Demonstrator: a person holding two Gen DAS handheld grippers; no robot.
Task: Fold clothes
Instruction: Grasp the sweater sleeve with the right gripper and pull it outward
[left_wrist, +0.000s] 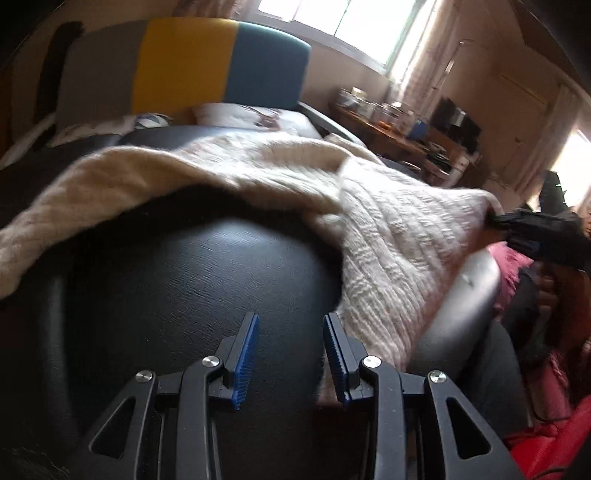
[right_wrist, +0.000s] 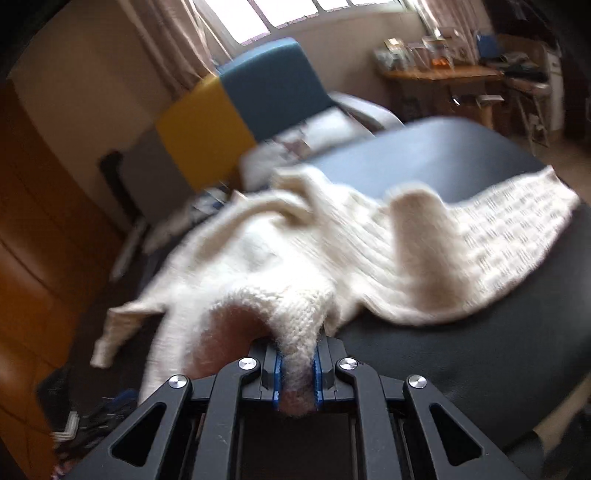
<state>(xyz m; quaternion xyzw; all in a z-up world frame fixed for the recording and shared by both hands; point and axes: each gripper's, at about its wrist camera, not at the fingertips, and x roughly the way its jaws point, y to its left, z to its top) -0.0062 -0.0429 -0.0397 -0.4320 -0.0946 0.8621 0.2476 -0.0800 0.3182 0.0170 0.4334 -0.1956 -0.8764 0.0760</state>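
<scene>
A cream knitted sweater (left_wrist: 388, 229) lies spread over a black padded surface (left_wrist: 184, 288). My left gripper (left_wrist: 291, 354) stands open above the bare black surface, with the sweater's edge just beside its right finger and nothing between the pads. In the left wrist view my right gripper (left_wrist: 517, 225) shows at the far right, pinching the sweater's far edge. In the right wrist view my right gripper (right_wrist: 298, 373) is shut on a bunched piece of the sweater (right_wrist: 332, 251), which drapes away, blurred, with a sleeve (right_wrist: 114, 332) hanging at left.
A headboard (left_wrist: 192, 62) in grey, yellow and teal stands behind, with pillows (left_wrist: 251, 114) below it. A wooden desk (left_wrist: 399, 136) with clutter sits at the right by the window. Red and pink fabric (left_wrist: 546, 435) lies at the lower right. A wooden wardrobe (right_wrist: 44, 240) is at left.
</scene>
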